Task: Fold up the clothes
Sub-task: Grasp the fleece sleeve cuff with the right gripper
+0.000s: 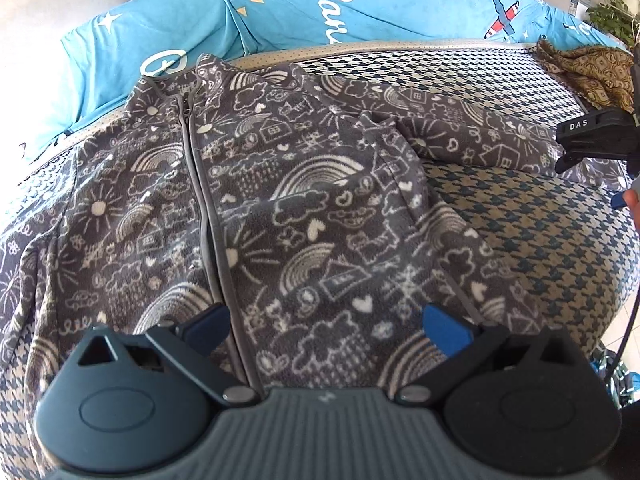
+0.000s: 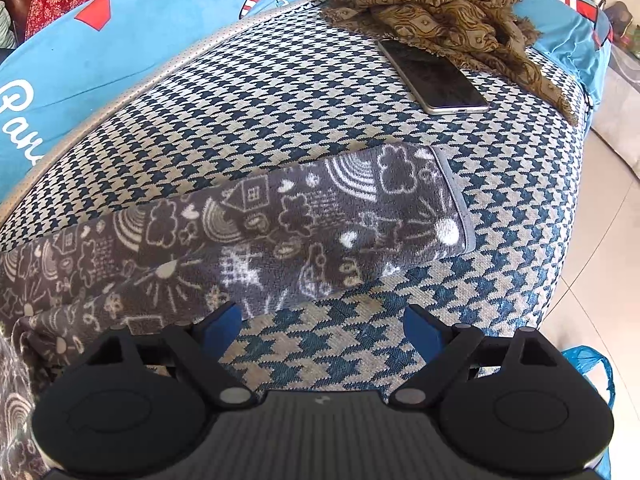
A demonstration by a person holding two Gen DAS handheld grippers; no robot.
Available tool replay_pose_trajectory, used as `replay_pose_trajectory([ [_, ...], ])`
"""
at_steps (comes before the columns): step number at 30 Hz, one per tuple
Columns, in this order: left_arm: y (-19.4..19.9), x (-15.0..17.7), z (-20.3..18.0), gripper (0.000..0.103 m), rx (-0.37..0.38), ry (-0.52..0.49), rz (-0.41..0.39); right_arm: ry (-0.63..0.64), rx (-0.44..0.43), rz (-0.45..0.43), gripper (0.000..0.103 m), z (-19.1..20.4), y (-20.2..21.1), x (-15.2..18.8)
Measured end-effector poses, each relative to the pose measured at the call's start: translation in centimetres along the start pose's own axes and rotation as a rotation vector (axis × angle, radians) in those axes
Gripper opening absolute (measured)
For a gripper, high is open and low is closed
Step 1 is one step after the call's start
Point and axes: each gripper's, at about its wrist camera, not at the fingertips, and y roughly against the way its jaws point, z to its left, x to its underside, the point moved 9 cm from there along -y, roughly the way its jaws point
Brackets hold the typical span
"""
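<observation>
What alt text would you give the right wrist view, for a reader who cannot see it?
The open right gripper hovers over a houndstooth cushion, holding nothing, near a grey patterned fleece sleeve lying flat. Behind are a phone, a crumpled brown scarf and blue bedding.

Jacket [image 1: 256,200] lies flat on the cushion [image 2: 320,92], zipper up, one sleeve [image 2: 280,224] stretched out sideways. Beyond the sleeve's cuff: phone [image 2: 434,76], its far end on the crumpled scarf [image 2: 440,4]. Pillows [image 1: 320,4] behind the cushion.

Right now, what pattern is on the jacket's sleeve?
White doodles on grey sleeve: rainbows, clouds, houses, hearts. Right wrist view.
</observation>
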Motion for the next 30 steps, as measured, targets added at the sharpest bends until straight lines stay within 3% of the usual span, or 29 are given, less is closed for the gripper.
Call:
replay_pose_trajectory([
  [6, 0.2, -1.0, 0.8, 0.103, -0.022, 0.007, -0.03, -0.049, -0.004, -0.004, 0.088, 0.0, -1.0, -0.9],
  [11, -0.1, -2.4, 3.4, 0.103, -0.094, 0.05, -0.049, -0.098, -0.009, -0.019, 0.091, 0.2, -1.9, -2.1],
  [16, 0.1, -4.6, 6.1, 0.103, -0.144, 0.052, -0.084, -0.285, -0.126, -0.043, 0.09, -1.9, -0.8, -3.4],
  [19, -0.1, -5.5, 7.9, 0.103, -0.181, 0.08, -0.092, -0.331, -0.131, -0.045, 0.09, -3.7, -0.6, -3.7],
  [30, -1.4, -6.0, 10.9, 0.103, -0.139, 0.215, -0.056, -0.467, -0.133, -0.053, 0.09, -9.8, -1.1, -4.0],
])
